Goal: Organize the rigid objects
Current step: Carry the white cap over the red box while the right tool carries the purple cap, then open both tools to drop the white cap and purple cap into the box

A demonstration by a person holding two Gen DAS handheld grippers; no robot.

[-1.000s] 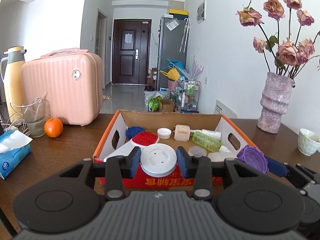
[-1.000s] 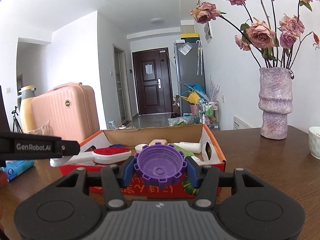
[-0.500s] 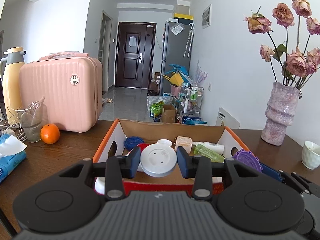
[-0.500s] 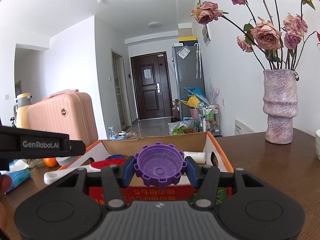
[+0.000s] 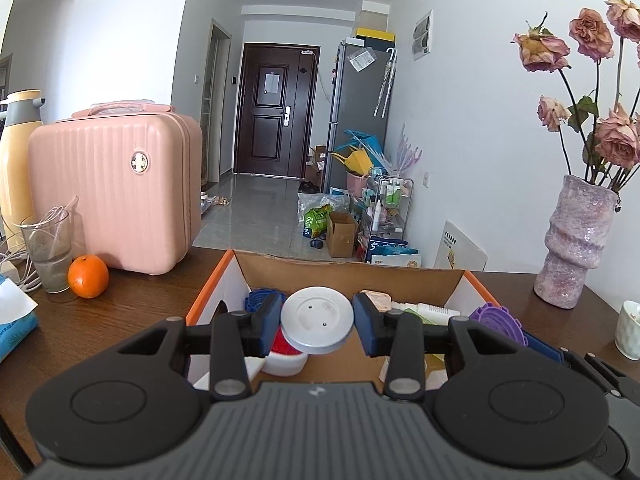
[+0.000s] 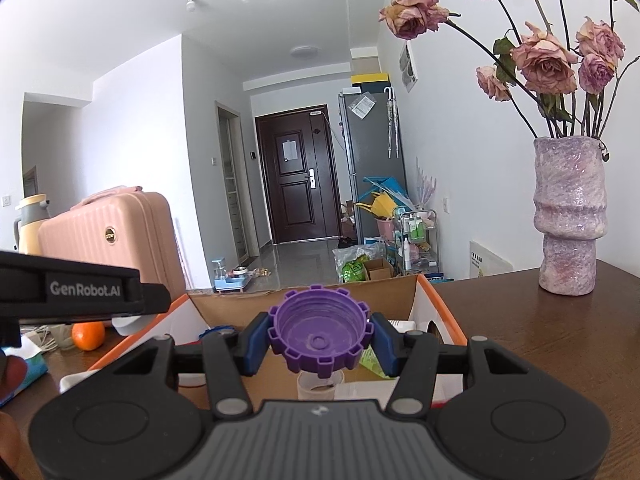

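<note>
Left gripper point(image 5: 317, 326) clamped on white round lid point(image 5: 317, 319), over cardboard box point(image 5: 348, 276); purple cap point(image 5: 496, 322) near right; pink suitcase point(image 5: 116, 188), orange point(image 5: 88, 276) far left

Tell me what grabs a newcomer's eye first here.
The two caps held up front: a white lid pinched in the left gripper and a purple cap in the right gripper, both over the open box. Next, the pink suitcase on the left and the roses on the right.

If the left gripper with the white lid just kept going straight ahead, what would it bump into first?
Probably the cardboard box's far wall. The left gripper, shut on the white lid, points over the box's contents toward that wall, though depth is hard to judge.
</note>
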